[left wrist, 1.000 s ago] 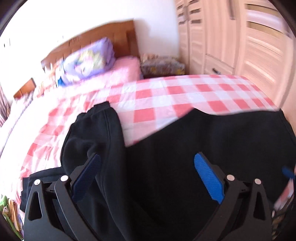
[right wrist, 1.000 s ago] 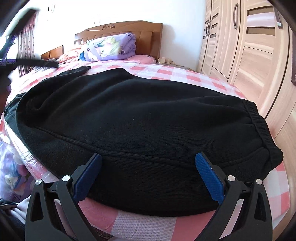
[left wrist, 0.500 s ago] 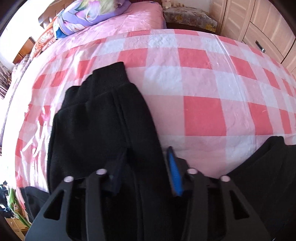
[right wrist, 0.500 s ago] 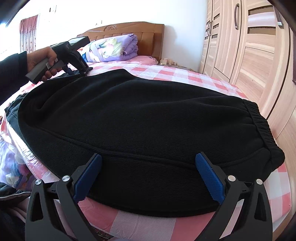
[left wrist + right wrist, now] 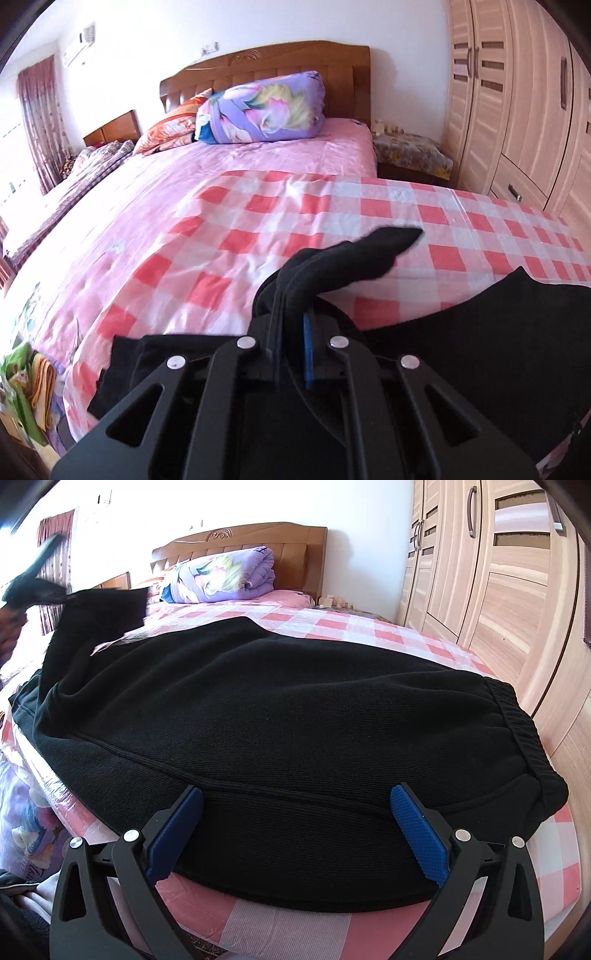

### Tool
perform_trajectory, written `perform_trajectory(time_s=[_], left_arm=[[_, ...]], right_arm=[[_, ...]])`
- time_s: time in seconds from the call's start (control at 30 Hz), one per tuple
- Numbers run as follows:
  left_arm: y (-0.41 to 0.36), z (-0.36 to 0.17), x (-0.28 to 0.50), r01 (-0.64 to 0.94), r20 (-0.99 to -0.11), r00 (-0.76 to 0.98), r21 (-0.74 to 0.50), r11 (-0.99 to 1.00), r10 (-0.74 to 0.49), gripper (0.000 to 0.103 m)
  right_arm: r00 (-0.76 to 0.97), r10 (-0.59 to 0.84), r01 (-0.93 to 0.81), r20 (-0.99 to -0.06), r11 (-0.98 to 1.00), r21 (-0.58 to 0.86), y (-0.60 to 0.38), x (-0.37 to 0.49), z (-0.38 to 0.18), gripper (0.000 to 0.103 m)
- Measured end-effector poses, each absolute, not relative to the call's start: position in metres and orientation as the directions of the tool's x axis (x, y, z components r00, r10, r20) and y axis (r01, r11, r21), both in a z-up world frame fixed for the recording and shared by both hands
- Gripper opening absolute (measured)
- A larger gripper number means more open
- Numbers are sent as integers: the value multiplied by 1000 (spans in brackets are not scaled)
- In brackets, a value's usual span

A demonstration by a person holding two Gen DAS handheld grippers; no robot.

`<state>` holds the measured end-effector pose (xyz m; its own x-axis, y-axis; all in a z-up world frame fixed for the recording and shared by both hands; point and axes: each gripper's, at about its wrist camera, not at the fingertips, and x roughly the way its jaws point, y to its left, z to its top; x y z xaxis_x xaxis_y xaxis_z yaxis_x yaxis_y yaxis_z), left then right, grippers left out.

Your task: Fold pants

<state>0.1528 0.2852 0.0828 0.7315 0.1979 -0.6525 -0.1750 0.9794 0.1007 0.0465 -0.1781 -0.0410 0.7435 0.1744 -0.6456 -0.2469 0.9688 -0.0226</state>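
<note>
The left tool (image 5: 291,339) is now clamped on the leg end of the black pants (image 5: 280,716) and has lifted it clear of the bed (image 5: 207,236). A second ago its pads stood wide apart over the cloth; half a second ago they were closing on the leg as it lay flat. In the left wrist view the gathered leg now stands up between the closed pads, and the cuff (image 5: 391,240) droops off toward 1 o'clock above the checked cover (blurred, so it is probably moving). In the right wrist view the same raised leg shows as a dark smear at 10 o'clock, well above the bed surface.

The right tool (image 5: 295,819) has not shifted across the three moments: its blue pads stand wide apart at the near edge of the pants, gripping nothing, just beside the hip area. The waistband (image 5: 517,716) lies at 3 o'clock toward the wardrobe (image 5: 498,590).

The rest of the pants lies spread flat on the bed. The pick-up appears done, so the fold itself is probably starting: the leg end most likely travels toward the waistband. The thick knit may sag and bunch if carried by one pinch alone.
</note>
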Motion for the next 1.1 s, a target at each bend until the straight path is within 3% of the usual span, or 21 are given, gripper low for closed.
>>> perform_trajectory(time_s=[0.13, 0.23, 0.27, 0.3, 0.37, 0.5, 0.6, 0.67, 0.73, 0.83, 0.9, 1.0, 1.1], left_arm=[[342, 49, 78, -286, -646, 732, -3, 958, 217, 8], [387, -8, 40, -347, -713, 686, -144, 927, 146, 15], [398, -28, 32, -367, -742, 657, -159, 916, 135, 27], [407, -44, 24, -390, -757, 638, -161, 907, 141, 48], [415, -47, 9, -405, -733, 663, -177, 897, 154, 67], [393, -18, 2, -377, -650, 719, -70, 924, 244, 72], [340, -2, 29, -247, -624, 728, 146, 958, 283, 84], [305, -15, 57, -137, -652, 683, 328, 935, 329, 85], [282, -36, 86, -21, -680, 652, 425, 905, 335, 84], [283, -49, 112, 12, -705, 633, 422, 906, 320, 73], [299, -41, 122, 0, -745, 619, 317, 949, 249, 34], [342, -18, 110, -35, -741, 671, 3, 999, 26, 26], [402, 2, 83, -115, -645, 759, -271, 956, -91, 25]], right_arm=[[743, 173, -247, -646, 969, -23, -178, 46, -41, 99], [741, 172, -247, -649, 969, -24, -179, 46, -41, 99], [740, 171, -247, -651, 969, -25, -179, 46, -41, 99], [739, 171, -247, -652, 969, -26, -179, 47, -41, 99], [738, 169, -245, -653, 969, -26, -179, 47, -41, 99], [743, 161, -237, -650, 971, -30, -176, 47, -41, 99], [744, 158, -233, -649, 972, -31, -176, 47, -42, 99], [743, 158, -234, -650, 972, -31, -175, 46, -41, 99], [741, 160, -237, -652, 971, -31, -176, 47, -41, 99], [738, 166, -242, -654, 970, -26, -178, 46, -40, 99], [738, 168, -242, -653, 970, -24, -179, 46, -40, 99], [742, 167, -239, -650, 971, -24, -179, 45, -40, 99], [742, 166, -239, -649, 971, -24, -179, 45, -41, 99]])
